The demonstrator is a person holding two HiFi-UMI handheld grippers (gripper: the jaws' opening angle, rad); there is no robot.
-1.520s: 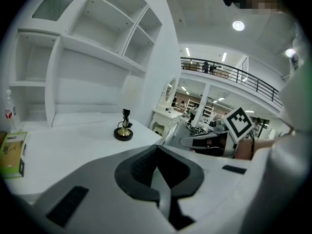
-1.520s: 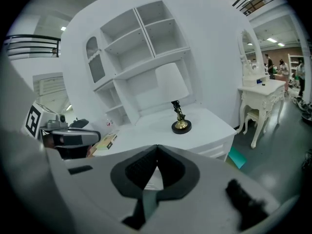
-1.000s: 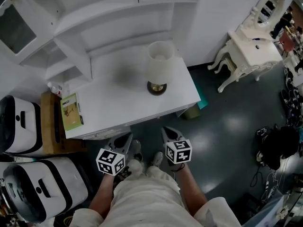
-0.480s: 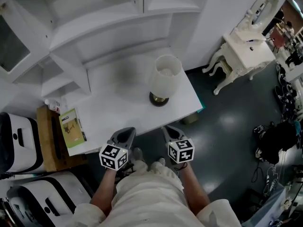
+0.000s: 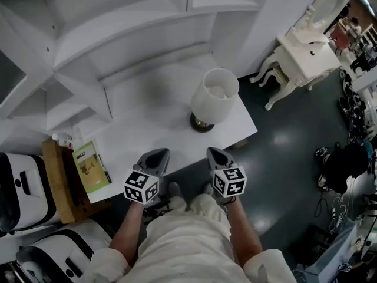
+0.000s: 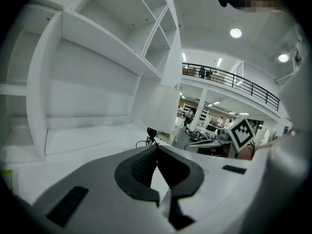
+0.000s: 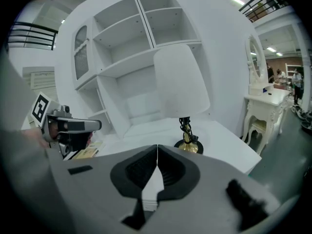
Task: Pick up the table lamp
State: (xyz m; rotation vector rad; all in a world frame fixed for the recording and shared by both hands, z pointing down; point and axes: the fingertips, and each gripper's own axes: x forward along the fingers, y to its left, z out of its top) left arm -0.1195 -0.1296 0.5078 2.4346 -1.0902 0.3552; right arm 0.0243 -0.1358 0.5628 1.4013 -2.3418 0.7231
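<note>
The table lamp [image 5: 214, 97], with a white shade and a dark and gold base [image 7: 189, 145], stands upright near the right end of the white desk [image 5: 147, 128]. My left gripper [image 5: 154, 156] hovers at the desk's front edge, left of the lamp, jaws shut and empty. A little to its right my right gripper [image 5: 215, 155] is also shut and empty, just in front of the lamp and apart from it. In the right gripper view the lamp shade [image 7: 181, 82] rises straight ahead above the jaws [image 7: 157, 147]. In the left gripper view the lamp shade [image 6: 161, 104] shows ahead, above the shut jaws [image 6: 156, 148].
White shelves [image 5: 118, 22] rise behind the desk. A green booklet [image 5: 90, 166] lies at the desk's left end beside a wooden stand [image 5: 56, 181]. A white dressing table [image 5: 303, 52] stands at the right. Cables and bags [image 5: 347, 175] lie on the dark floor. My shoes show below the desk edge.
Both grippers have moved forward to the desk's front edge, closer to the lamp. The lamp has not moved on the desk.
</note>
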